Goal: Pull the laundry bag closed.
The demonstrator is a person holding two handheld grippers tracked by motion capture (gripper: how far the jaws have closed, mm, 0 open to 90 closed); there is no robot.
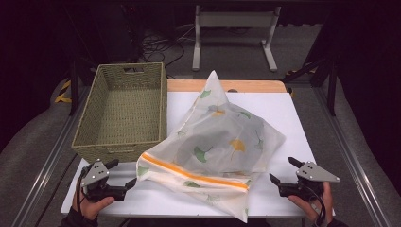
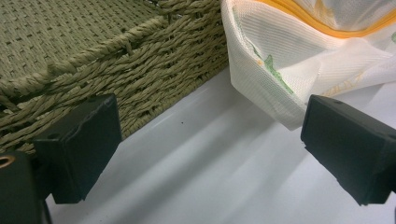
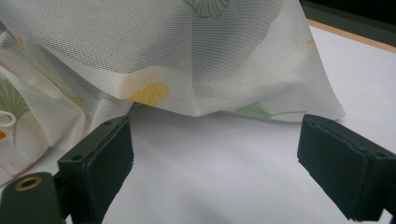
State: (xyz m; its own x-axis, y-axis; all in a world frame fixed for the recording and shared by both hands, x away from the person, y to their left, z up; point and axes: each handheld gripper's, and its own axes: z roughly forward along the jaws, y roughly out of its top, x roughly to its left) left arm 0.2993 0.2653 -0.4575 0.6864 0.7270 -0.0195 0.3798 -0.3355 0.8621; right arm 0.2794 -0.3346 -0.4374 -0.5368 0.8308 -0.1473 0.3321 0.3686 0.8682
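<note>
A white mesh laundry bag printed with green and yellow leaves and an orange zipper band lies on the white table, puffed up in the middle. My left gripper rests open at the bag's near left corner, with bare table between its jaws; the bag's corner lies just ahead of it. My right gripper sits open at the bag's right side. In the right gripper view the bag's edge hangs just beyond the jaws, not touching them.
A woven green basket stands at the table's left, its wall close to my left gripper. A wooden strip runs along the table's far edge. Bare table lies to the right of the bag. A white stand is on the floor behind.
</note>
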